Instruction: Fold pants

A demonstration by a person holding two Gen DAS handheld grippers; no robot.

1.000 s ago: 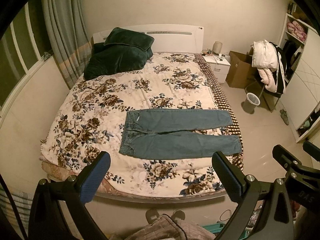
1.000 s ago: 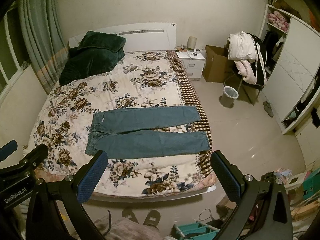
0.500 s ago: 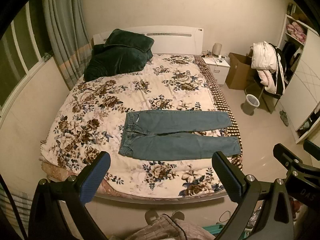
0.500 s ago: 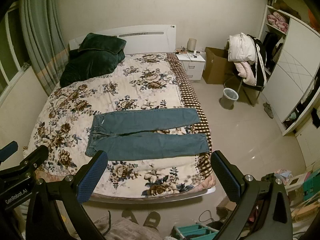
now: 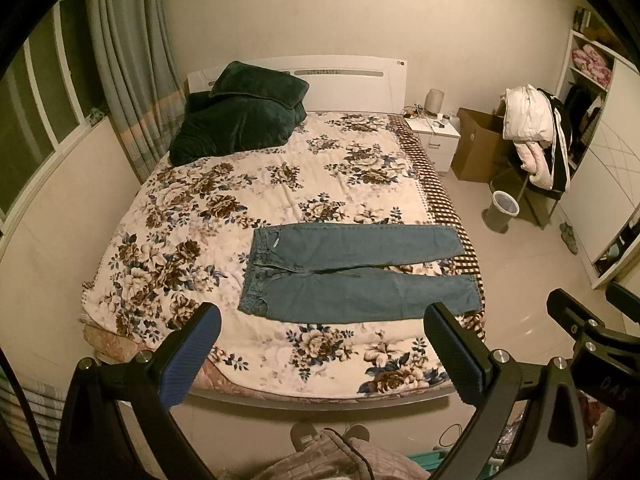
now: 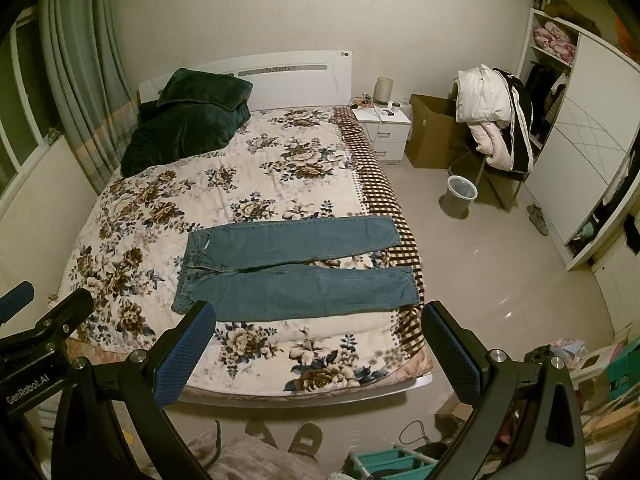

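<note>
A: One pair of pants [image 5: 352, 272] lies flat on the bed [image 5: 280, 184], near its foot edge, waistband toward the window side, the two legs running toward the checkered border and parted in a narrow V.

B: And the tools?

A: Two of them. Left gripper [image 5: 320, 356] is spread wide and holds nothing; right gripper [image 6: 318, 354] is likewise wide and empty. Both hover short of the bed's foot, well apart from the denim.

B: So nothing is folded yet. What's the approach, in your view?

A: I'd say reach in together, one pinching the waistband corner nearest the foot, the other the hem of the nearer leg, then lay that leg squarely over the far one, seams matched.

B: Anything else on the bed?

A: One dark green pillow [image 5: 260, 84] on a dark blanket [image 5: 236, 128] by the headboard.
</note>
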